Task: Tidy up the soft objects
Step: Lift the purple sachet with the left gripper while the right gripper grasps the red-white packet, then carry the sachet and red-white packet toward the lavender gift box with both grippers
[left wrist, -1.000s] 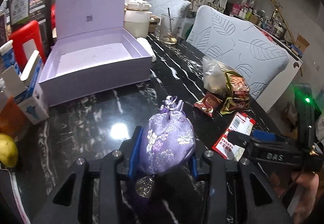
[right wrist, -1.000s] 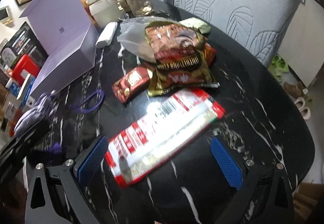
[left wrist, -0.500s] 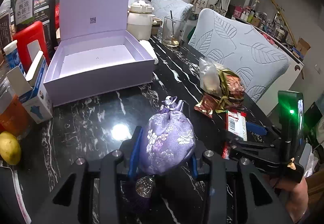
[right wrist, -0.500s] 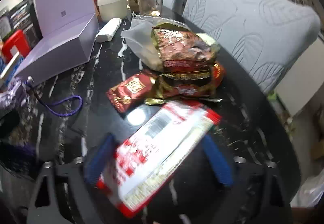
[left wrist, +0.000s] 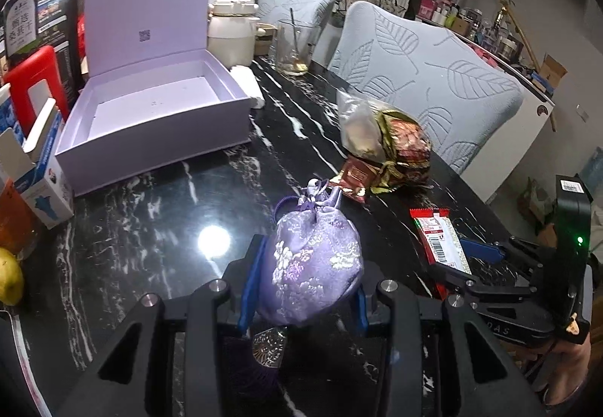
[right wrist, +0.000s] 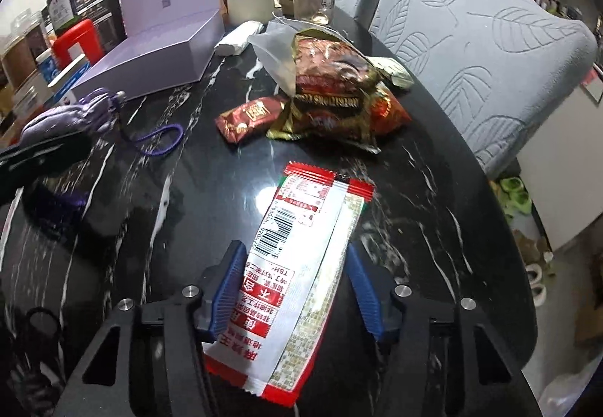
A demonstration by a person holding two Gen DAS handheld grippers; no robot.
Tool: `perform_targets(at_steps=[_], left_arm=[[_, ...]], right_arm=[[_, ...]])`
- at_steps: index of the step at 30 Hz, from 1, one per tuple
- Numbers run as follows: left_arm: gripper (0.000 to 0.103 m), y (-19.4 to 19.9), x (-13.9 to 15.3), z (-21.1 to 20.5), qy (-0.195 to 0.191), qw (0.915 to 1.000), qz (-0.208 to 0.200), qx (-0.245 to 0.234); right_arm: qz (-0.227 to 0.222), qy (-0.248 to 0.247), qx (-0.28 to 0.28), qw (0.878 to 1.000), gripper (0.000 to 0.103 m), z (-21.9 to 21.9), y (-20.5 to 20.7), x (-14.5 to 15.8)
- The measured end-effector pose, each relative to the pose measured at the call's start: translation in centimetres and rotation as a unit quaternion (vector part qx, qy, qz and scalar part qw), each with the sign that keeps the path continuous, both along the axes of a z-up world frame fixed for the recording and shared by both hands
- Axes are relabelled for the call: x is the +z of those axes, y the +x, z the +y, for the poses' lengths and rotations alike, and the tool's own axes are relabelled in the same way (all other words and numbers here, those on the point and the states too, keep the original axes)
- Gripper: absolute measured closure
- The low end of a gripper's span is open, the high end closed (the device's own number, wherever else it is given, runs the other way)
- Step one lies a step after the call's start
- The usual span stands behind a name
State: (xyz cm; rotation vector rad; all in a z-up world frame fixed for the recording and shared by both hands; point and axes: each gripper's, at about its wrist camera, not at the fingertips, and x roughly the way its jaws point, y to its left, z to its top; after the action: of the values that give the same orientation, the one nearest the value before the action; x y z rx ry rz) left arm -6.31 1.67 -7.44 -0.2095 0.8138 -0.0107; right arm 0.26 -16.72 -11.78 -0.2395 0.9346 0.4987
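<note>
A lilac embroidered drawstring pouch (left wrist: 312, 266) sits squeezed between the blue pads of my left gripper (left wrist: 305, 289), which is shut on it just above the black marble table (left wrist: 158, 228). Its purple cord (right wrist: 162, 142) trails on the tabletop. A red and white snack packet (right wrist: 309, 213) lies lengthwise between the blue pads of my right gripper (right wrist: 294, 258). Those jaws are closing and both pads meet the packet's long edges. The left wrist view shows that packet (left wrist: 439, 240) at the right gripper (left wrist: 467, 258), held by a hand at the lower right.
An open lilac box (left wrist: 158, 149) with its lid up stands at the back left. A pile of foil snack bags (right wrist: 331, 89) and a small red sachet (right wrist: 250, 117) lie mid-table. A cream jar (left wrist: 230, 36), a glass (left wrist: 294, 51), cartons (left wrist: 45, 168) and leaf-patterned chairs (left wrist: 426, 85) ring the table.
The right gripper's jaws have come in from wide apart onto the packet, which has turned from lying diagonally to lengthwise between them. The left gripper and pouch have stayed put.
</note>
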Motion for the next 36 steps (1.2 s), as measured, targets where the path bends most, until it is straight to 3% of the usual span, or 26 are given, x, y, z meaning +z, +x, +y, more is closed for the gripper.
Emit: perform_targets(at_steps=[6, 11, 12, 13, 14, 19, 21, 22, 24, 36], left_arm=[[0.064, 0.11, -0.07, -0.75, 0.0, 1.0, 0.002, -0.009], [0.064, 0.14, -0.06, -0.72, 0.001, 1.0, 0.001, -0.007], [0.064, 0.12, -0.11, -0.69, 0.001, 1.0, 0.001, -0.006], [0.064, 0.13, -0.17, -0.68, 0.001, 1.0, 0.002, -0.006], [0.064, 0.13, -0.25, -0.67, 0.0, 1.0, 0.003, -0.006], [0.064, -0.02, -0.39, -0.65, -0.001, 1.0, 0.006, -0.006], [0.064, -0.08, -0.4, -0.56, -0.003, 1.0, 0.006, -0.005], [0.064, -0.12, -0.42, -0.53, -0.003, 1.0, 0.006, -0.004], [0.064, -0.16, -0.43, -0.45, -0.005, 1.0, 0.006, -0.003], [0.064, -0.44, -0.26, -0.24, -0.004, 1.0, 0.003, 0.0]], right_arm=[[-0.02, -0.018, 0.018, 0.999, 0.055, -0.05, -1.15, 0.31], [-0.006, -0.012, 0.01, 1.0, 0.052, -0.53, -0.82, 0.27], [-0.004, -0.018, 0.005, 1.0, 0.043, -0.48, -0.7, 0.2], [-0.002, -0.03, -0.002, 1.0, 0.027, -0.31, -0.59, 0.03], [-0.001, -0.038, -0.007, 0.999, 0.021, -0.21, -0.52, -0.18], [0.011, -0.017, -0.029, 0.999, 0.016, -0.07, -0.51, -0.48], [0.007, -0.016, -0.039, 0.999, 0.022, 0.0, -0.47, -0.4], [0.001, -0.013, -0.039, 0.999, 0.037, 0.02, -0.52, -0.28], [-0.003, -0.005, -0.049, 0.999, 0.055, -0.18, -0.35, 0.01], [-0.008, 0.011, -0.048, 0.999, 0.06, -0.71, -0.53, 0.2]])
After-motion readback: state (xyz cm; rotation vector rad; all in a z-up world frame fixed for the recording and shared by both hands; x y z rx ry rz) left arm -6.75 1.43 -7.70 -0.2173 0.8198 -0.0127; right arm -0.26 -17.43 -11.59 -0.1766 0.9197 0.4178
